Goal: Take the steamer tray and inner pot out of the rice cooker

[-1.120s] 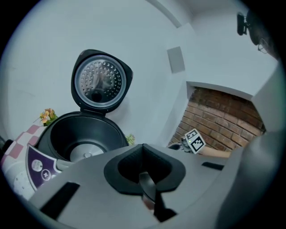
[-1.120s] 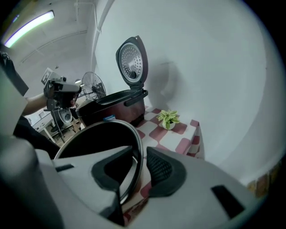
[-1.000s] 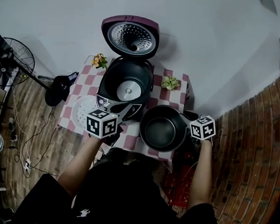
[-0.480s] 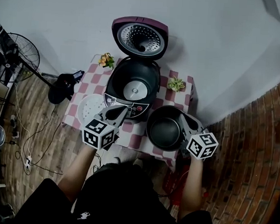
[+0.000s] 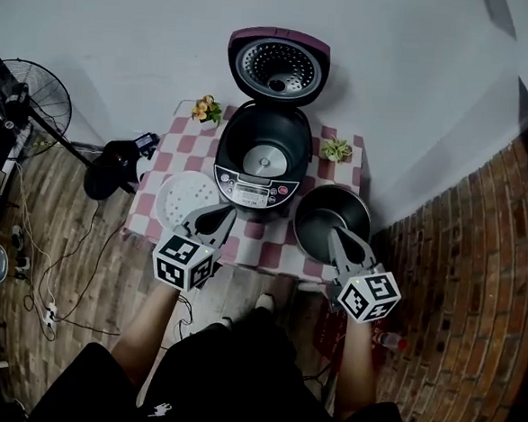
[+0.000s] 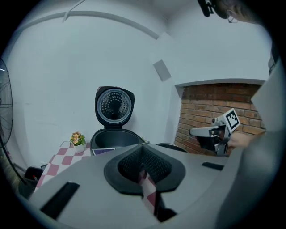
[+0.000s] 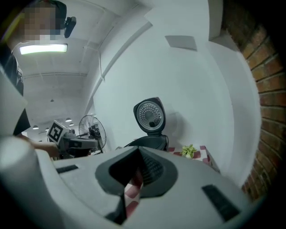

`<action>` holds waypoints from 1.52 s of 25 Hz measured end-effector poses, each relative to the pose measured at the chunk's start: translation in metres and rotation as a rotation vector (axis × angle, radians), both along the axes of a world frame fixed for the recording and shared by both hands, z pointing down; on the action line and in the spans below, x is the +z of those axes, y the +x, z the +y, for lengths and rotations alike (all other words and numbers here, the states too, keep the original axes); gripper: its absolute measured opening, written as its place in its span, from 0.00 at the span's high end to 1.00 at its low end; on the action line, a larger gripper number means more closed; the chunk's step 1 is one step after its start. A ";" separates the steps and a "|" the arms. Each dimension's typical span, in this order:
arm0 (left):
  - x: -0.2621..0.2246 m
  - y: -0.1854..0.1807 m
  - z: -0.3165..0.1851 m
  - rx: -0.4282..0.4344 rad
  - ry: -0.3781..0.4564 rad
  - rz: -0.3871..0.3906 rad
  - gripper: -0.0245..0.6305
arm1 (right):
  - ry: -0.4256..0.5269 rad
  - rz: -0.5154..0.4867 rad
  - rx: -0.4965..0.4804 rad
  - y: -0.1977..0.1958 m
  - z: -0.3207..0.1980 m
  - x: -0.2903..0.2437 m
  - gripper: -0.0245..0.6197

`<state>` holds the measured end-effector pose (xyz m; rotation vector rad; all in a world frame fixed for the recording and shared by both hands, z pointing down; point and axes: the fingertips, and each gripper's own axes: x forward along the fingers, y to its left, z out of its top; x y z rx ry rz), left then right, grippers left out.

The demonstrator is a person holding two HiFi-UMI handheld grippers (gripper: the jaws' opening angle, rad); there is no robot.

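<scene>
Both pieces look out already. The rice cooker [image 5: 263, 156] sits mid-table with its lid [image 5: 279, 67] up, and its cavity shows only the bare heating plate. The steamer tray [image 5: 185, 200], white and round, lies flat on the checked table [image 5: 261, 246], left of the cooker and just beside it. The inner pot [image 5: 333, 218], dark and upright with its mouth up, stands on the table right of the cooker, near its front corner.

Left gripper [image 5: 220, 216]: the jaws are pressed together with nothing between them, only checked cloth showing past the pads. Right gripper [image 5: 336, 239]: its jaws have just been closing and now meet, also with nothing between them.

Key relation: each piece sits on its own hand's side. The tray is just far and left of the left fingertips. The pot is straight ahead of the right fingertips, which overlap its near rim in the head view. We can't tell contact there, but the right gripper view shows the tips up in the air and clear of the pot. Both pieces are round, so there is no long axis to line up on, and any approach would be to the rim.

We judge the task finished or nearly so. If anything needs shifting, the right hand is nearer the pot and the left nearer the tray, with no reach across the cooker. Both grippers point away from us, toward the far wall.
</scene>
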<state>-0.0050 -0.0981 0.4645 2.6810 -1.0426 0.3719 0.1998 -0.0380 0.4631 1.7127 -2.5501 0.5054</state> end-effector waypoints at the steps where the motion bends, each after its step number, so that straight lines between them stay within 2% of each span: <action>1: -0.002 -0.008 0.005 0.001 0.009 0.002 0.96 | 0.009 0.004 0.009 -0.009 0.008 -0.006 0.96; 12: -0.023 -0.087 0.059 0.019 0.066 0.056 0.96 | 0.093 0.038 0.125 -0.080 0.087 -0.057 0.96; 19: -0.041 -0.119 0.084 0.008 0.120 0.092 0.96 | 0.127 0.024 0.207 -0.108 0.122 -0.080 0.96; 26: -0.045 -0.136 0.100 0.006 0.123 0.141 0.96 | 0.149 0.044 0.219 -0.133 0.148 -0.092 0.96; 30: -0.052 -0.143 0.101 -0.004 0.150 0.144 0.96 | 0.162 0.054 0.227 -0.139 0.147 -0.100 0.96; 38: -0.073 -0.135 0.095 -0.022 0.223 0.116 0.96 | 0.145 0.102 0.294 -0.124 0.145 -0.098 0.96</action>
